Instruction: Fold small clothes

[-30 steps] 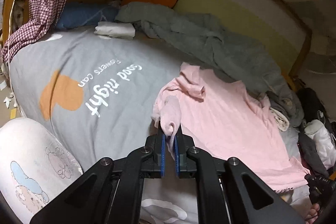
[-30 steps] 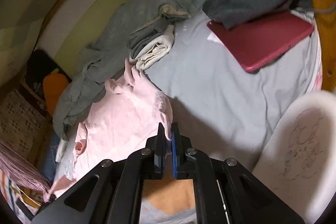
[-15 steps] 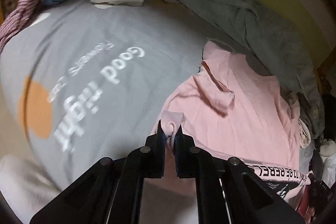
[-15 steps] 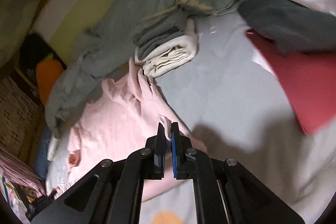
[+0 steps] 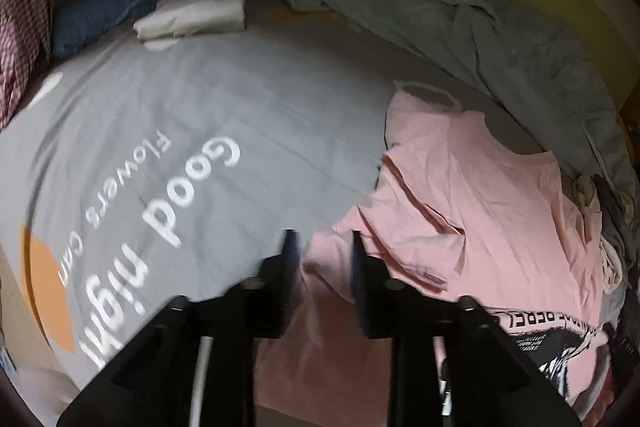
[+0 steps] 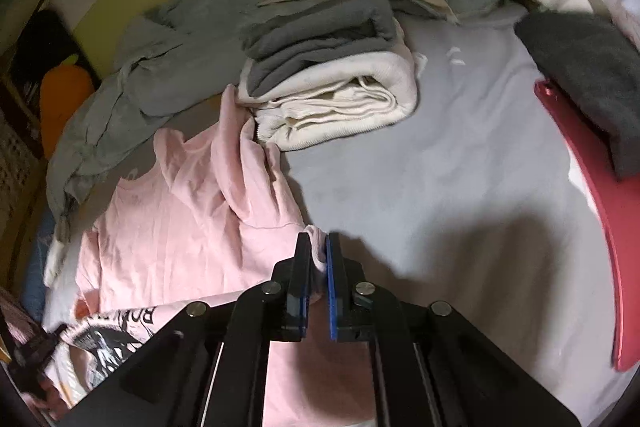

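Now your left gripper point(image 5: 322, 241) pointed steeply down at the bed, its jaws opening around a bunched edge of the pink T-shirt point(image 5: 500, 227) without pressing it. Your right gripper point(image 6: 318, 247) tilted down too, jaws pinching the shirt's other edge. That shirt lay on the grey "Good night" bedsheet point(image 5: 240, 115), beside folded grey and cream clothes point(image 6: 332, 83).

grey bed point(image 5: 280, 99), pink shirt point(image 5: 500, 211), folded clothes point(image 6: 332, 83)

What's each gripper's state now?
Left gripper: opening, pink shirt between the jaws, not pinched.
Right gripper: jaws opening but still pinching the shirt's edge.
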Available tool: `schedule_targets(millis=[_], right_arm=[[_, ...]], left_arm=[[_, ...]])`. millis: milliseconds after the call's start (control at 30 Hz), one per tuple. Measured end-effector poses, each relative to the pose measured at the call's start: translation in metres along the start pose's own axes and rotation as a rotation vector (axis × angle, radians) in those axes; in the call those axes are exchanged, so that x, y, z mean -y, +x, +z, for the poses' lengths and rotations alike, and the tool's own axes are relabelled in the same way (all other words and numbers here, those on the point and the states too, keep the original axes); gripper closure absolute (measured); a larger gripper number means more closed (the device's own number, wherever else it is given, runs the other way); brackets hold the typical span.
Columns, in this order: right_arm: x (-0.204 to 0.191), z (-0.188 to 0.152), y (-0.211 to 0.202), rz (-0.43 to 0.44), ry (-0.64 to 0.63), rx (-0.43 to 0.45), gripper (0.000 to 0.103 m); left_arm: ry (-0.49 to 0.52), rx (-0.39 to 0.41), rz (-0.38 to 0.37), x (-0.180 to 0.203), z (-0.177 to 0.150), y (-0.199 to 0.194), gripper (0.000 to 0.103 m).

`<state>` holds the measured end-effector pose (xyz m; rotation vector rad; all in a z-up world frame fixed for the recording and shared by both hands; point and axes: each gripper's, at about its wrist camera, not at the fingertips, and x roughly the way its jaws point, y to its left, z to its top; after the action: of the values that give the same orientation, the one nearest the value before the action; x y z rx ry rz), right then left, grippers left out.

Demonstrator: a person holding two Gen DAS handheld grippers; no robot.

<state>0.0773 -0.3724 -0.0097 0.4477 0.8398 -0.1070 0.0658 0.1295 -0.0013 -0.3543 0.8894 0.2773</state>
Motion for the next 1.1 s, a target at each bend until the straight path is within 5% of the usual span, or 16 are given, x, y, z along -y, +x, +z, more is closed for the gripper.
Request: schedule_targets(millis=[67, 133, 333, 500, 567, 633, 800, 1033, 1067, 1100], right_arm=[[-0.003, 0.000, -0.005, -0.010, -0.029, 0.034, 0.081], [-0.005, 0.003, -0.013, -0.028, -0.045, 0.077, 0.053], [-0.018, 0.007, -0.036, -0.045, -0.138, 0.188, 0.050], [-0.024, 0.008, -0.054, -0.095, -0.178, 0.280, 0.048], [-0.022, 0.009, -0.058, -0.099, -0.187, 0.290, 0.048], [-0.017, 0.010, -0.061, -0.100, -0.186, 0.293, 0.048], [-0.011, 0.013, -0.060, -0.072, -0.193, 0.271, 0.048], [-0.018, 0.010, -0.056, -0.038, -0.219, 0.244, 0.048], [-0.020, 0.010, -0.058, -0.033, -0.230, 0.245, 0.048], [-0.022, 0.009, -0.059, -0.030, -0.237, 0.247, 0.048]], left_arm=[[0.024, 0.051, 0.008, -0.004, 0.003, -0.009, 0.055], [0.052, 0.105, 0.016, -0.005, 0.009, -0.020, 0.050], [0.105, 0.113, -0.017, 0.009, 0.043, -0.026, 0.044], [0.185, -0.107, -0.213, 0.036, 0.079, 0.018, 0.044], [0.157, -0.176, -0.200, 0.038, 0.090, 0.044, 0.044], [0.079, -0.197, -0.162, 0.031, 0.098, 0.062, 0.047], [0.007, -0.282, -0.276, 0.031, 0.103, 0.086, 0.068], [0.130, -0.330, -0.205, 0.047, 0.098, 0.094, 0.071], [0.157, -0.324, -0.188, 0.048, 0.095, 0.093, 0.096], [0.185, -0.312, -0.173, 0.048, 0.094, 0.092, 0.102]])
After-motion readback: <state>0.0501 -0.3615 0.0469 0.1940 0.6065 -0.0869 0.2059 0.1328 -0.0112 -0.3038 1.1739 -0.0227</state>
